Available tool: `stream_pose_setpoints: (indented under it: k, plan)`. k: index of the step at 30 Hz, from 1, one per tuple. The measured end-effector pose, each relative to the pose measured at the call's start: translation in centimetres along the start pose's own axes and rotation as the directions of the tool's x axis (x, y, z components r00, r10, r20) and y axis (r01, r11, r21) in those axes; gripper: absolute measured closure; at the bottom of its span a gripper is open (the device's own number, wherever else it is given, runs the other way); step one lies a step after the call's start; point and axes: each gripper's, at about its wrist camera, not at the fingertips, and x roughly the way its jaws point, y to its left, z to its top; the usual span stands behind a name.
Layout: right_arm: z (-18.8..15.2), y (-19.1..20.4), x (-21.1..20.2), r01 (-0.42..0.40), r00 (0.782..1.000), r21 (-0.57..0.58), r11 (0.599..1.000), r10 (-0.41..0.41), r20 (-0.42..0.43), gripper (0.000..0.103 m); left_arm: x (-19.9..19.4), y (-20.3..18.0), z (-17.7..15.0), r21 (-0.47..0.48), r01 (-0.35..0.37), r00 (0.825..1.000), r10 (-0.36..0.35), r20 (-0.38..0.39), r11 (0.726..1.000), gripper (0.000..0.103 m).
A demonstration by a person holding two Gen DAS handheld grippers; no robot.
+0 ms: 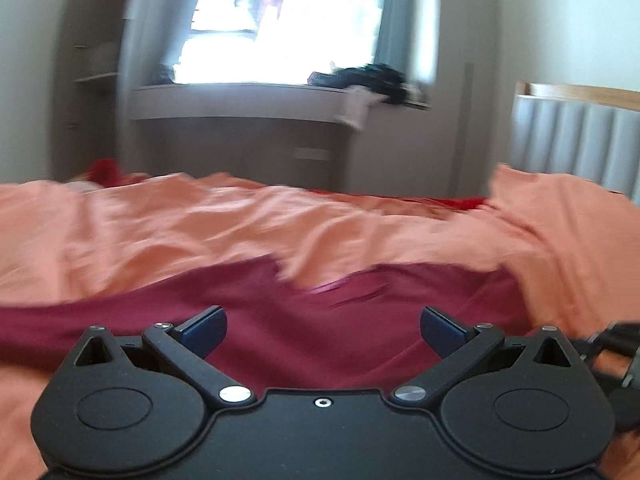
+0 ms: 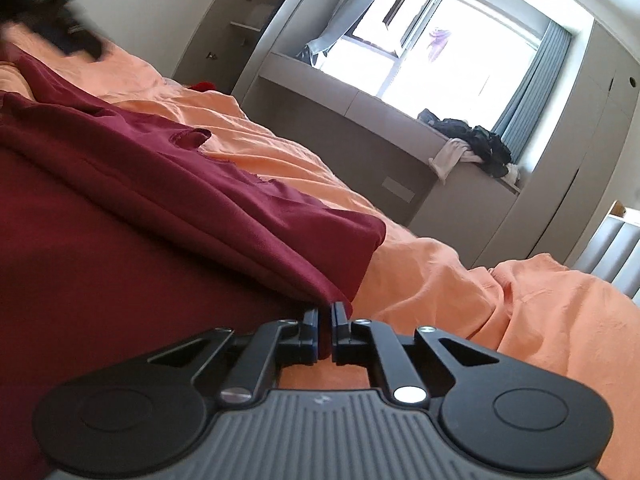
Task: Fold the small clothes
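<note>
A dark red garment (image 1: 304,320) lies spread on an orange bed sheet (image 1: 160,232). My left gripper (image 1: 323,330) is open, its blue-padded fingers wide apart just above the garment. In the right wrist view the same dark red garment (image 2: 160,208) lies in folds across the left half, on the orange sheet (image 2: 500,312). My right gripper (image 2: 327,316) is shut on the garment's lower corner edge, where the cloth meets the fingertips.
A window sill bench (image 2: 360,108) with a heap of dark and white clothes (image 2: 476,144) runs behind the bed. A padded grey headboard (image 1: 576,140) stands at the right. Something bright red (image 1: 106,170) lies at the bed's far left edge.
</note>
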Motion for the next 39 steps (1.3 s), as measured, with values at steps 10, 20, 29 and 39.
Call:
stream_pose_setpoints:
  k: [10,20,29,39]
  plan:
    - [-0.7,0.0,-0.9,-0.005,1.000,0.005,1.000,0.005,0.025,0.097,13.7,-10.2,3.9,0.006,0.305,0.939,-0.300,-0.166,0.952,0.004]
    - [-0.8,0.1,-1.5,-0.002,0.999,-0.021,1.000,0.003,0.043,0.098,21.8,-13.2,2.5,-0.103,0.381,0.845,-0.391,-0.365,0.919,0.101]
    - [-0.9,0.1,-2.7,-0.010,0.999,0.004,1.000,0.010,0.045,0.099,20.3,-15.7,3.3,-0.027,0.290,0.909,-0.284,-0.305,0.957,0.102]
    - [-2.0,-0.5,-2.8,-0.061,0.998,0.113,0.992,0.062,-0.009,0.099,20.5,-16.4,1.8,-0.023,0.302,0.914,-0.296,-0.278,0.953,0.086]
